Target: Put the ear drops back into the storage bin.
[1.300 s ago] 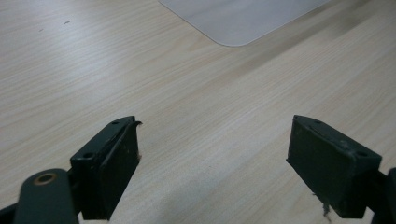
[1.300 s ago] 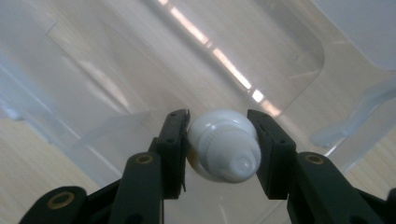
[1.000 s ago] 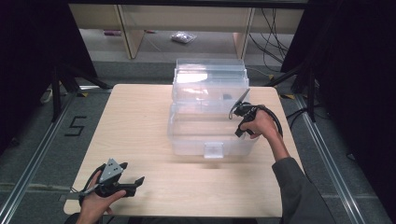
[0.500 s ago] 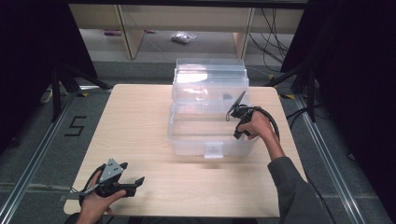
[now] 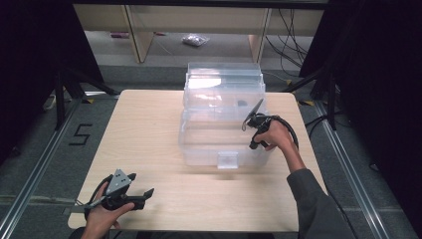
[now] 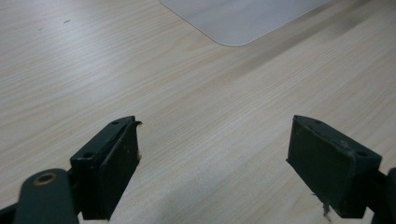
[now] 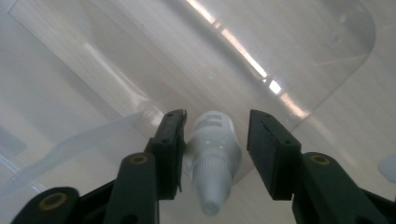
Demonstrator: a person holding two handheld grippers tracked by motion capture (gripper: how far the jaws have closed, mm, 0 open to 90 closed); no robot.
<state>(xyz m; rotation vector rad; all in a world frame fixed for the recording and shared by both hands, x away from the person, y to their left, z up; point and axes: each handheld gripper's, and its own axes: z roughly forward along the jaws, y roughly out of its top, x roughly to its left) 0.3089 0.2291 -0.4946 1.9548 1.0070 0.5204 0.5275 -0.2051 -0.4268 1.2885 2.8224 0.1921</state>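
Right gripper view: one white bottle (image 7: 214, 156) between parted jaws | left gripper (image 6: 212, 168) agape, empty | one clear bin (image 5: 224, 119)

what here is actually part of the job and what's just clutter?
In play:
- clear plastic box, lid up
- small white bottle inside it, between the right gripper's parted jaws

Lying about or idle:
- left gripper, open, low at the table's near left corner
- small packet on the floor beyond the table
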